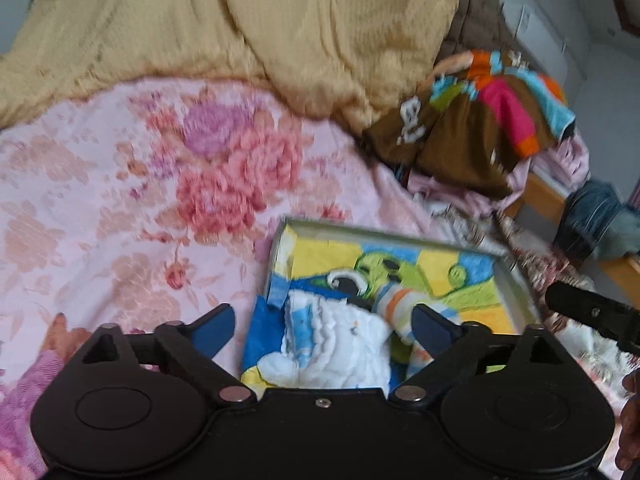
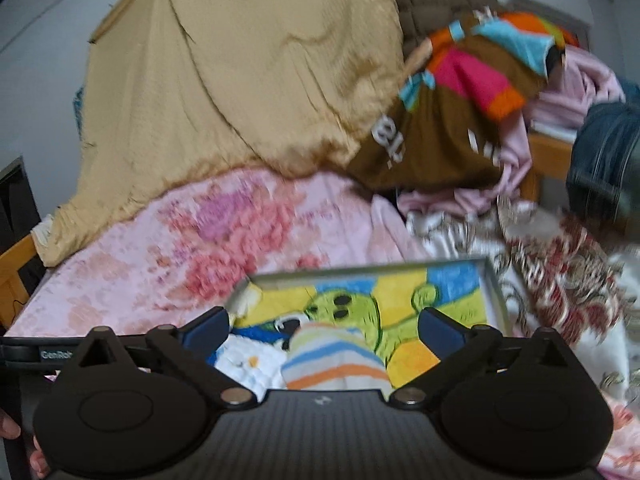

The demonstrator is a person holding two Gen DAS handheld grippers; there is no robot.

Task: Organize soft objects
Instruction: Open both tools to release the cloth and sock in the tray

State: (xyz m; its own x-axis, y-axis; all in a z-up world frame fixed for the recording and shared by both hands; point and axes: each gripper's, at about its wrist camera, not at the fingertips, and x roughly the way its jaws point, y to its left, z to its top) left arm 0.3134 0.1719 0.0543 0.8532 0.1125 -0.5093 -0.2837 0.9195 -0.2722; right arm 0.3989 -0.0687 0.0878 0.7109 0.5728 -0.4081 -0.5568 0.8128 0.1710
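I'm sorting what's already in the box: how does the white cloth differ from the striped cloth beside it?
The white cloth is plain white with a ruffled, layered edge; the striped cloth carries blue, orange and yellow bands. The white cloth lies crumpled and spread out, the striped cloth looks rolled into a tube. In the right wrist view the white one sits left of the striped one. Both rest on the cartoon towel inside the box, free of either claw.

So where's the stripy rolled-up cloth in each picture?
Left wrist view: the striped cloth lies in the box, low and right of centre, by the left gripper's right finger.
Right wrist view: bottom centre, between the open fingers of the right gripper.
Shared landmark: the green cartoon towel lining the box.
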